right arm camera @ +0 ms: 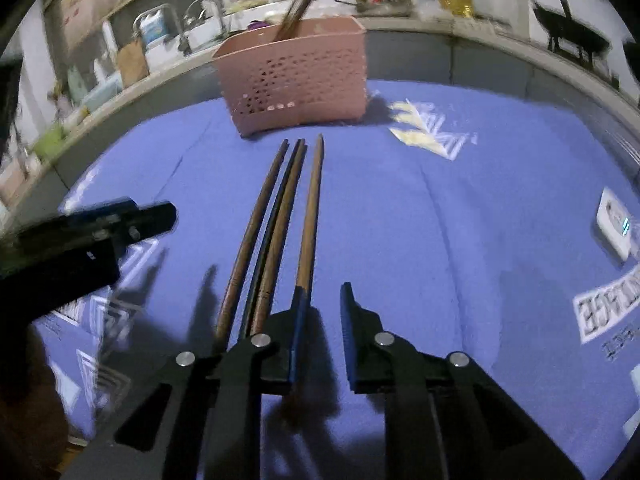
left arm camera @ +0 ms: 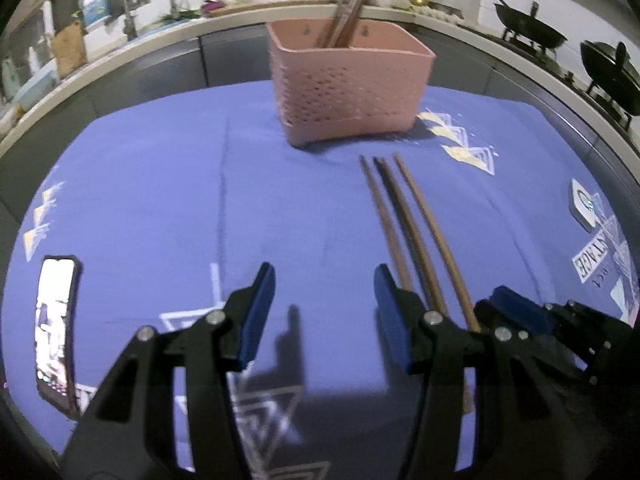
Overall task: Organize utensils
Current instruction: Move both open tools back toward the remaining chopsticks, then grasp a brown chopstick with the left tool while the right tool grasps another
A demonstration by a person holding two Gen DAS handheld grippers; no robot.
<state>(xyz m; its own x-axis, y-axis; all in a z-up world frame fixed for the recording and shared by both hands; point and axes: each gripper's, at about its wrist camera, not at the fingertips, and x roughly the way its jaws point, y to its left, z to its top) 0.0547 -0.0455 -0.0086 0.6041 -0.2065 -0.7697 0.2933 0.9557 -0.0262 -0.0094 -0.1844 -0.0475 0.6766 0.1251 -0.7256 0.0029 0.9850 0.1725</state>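
Note:
A pink perforated basket (left arm camera: 348, 88) stands at the far side of the blue cloth and holds a few brown chopsticks (left arm camera: 346, 12). It also shows in the right wrist view (right arm camera: 296, 76). Several brown chopsticks (left arm camera: 404, 220) lie side by side on the cloth in front of it, seen too in the right wrist view (right arm camera: 280, 220). My left gripper (left arm camera: 324, 316) is open and empty, just left of the chopsticks' near ends. My right gripper (right arm camera: 324, 332) is open, low over the near ends; its left finger (right arm camera: 298, 336) covers the end of the rightmost chopstick.
A phone (left arm camera: 56, 328) with a lit screen lies at the cloth's left. A small white device (right arm camera: 616, 224) lies at the right. A counter with a sink, bottles and woks (left arm camera: 528, 28) runs behind the table.

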